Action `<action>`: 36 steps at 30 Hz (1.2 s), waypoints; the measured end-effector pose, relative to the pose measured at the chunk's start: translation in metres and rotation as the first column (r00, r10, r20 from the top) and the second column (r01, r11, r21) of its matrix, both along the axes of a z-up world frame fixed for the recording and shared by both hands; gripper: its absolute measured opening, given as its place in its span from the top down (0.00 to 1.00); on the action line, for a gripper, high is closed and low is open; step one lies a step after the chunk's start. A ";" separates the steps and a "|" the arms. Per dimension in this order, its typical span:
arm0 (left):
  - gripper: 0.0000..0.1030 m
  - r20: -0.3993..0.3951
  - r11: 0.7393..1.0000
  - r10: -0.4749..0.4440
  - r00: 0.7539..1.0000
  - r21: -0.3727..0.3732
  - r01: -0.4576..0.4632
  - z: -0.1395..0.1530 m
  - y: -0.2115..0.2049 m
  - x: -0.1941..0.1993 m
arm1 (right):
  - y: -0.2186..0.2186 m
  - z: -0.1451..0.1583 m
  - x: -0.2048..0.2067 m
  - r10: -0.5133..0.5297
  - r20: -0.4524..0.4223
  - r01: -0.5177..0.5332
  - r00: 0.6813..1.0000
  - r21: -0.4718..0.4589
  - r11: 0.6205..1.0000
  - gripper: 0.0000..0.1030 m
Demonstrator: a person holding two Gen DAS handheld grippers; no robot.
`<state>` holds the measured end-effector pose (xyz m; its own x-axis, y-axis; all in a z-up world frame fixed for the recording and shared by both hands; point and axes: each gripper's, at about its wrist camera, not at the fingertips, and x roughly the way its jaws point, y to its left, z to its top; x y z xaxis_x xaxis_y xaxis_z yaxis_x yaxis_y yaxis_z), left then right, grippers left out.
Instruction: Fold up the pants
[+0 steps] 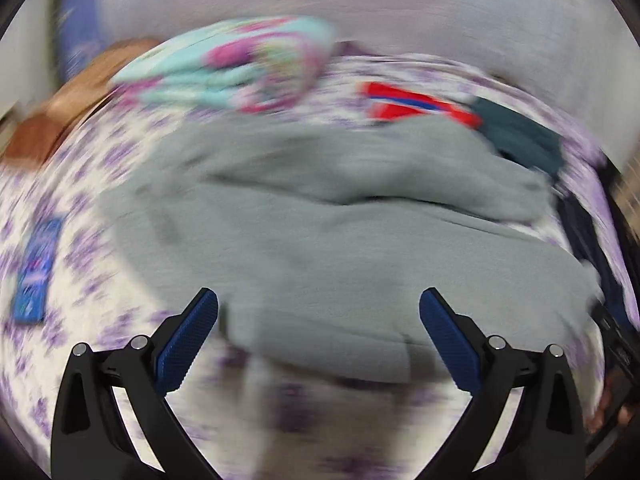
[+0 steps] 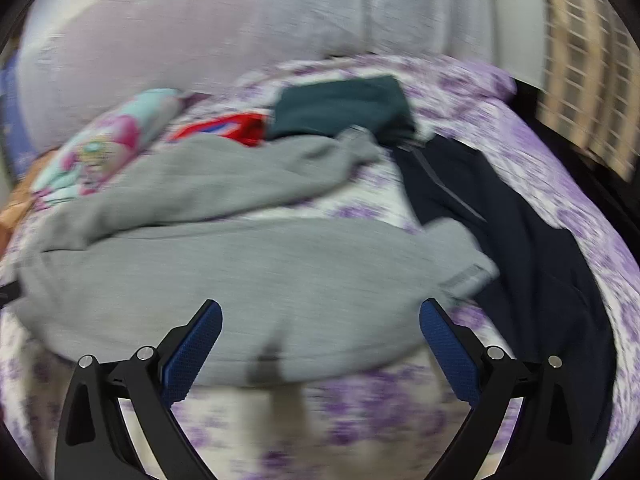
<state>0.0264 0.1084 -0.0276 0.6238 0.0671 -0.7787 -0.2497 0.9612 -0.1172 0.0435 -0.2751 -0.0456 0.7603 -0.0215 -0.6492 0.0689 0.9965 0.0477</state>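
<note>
left gripper (image 1: 319, 300): spread, empty, above near edge of grey pants (image 1: 340, 232) | right gripper (image 2: 320, 312): spread, empty | pants: rumpled on floral bedsheet (image 2: 500, 120), dark garment (image 2: 520, 240) at right

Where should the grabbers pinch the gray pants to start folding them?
Probably the near edge of the gray pants, since it lies flat and closest. The left gripper and right gripper are both open, so they could slide in from the front, low over the bedsheet.
</note>
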 end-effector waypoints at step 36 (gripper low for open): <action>0.88 0.078 0.958 0.187 0.979 -0.233 -0.165 0.032 0.112 -0.017 | -0.099 0.012 -0.012 0.068 -0.111 -0.020 0.991 0.385 0.923 0.83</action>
<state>0.0090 0.2200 0.0045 0.6921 0.0140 -0.7216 -0.3891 0.8493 -0.3567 0.0314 -0.3744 -0.0332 0.6707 0.2781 -0.6877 0.0543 0.9062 0.4194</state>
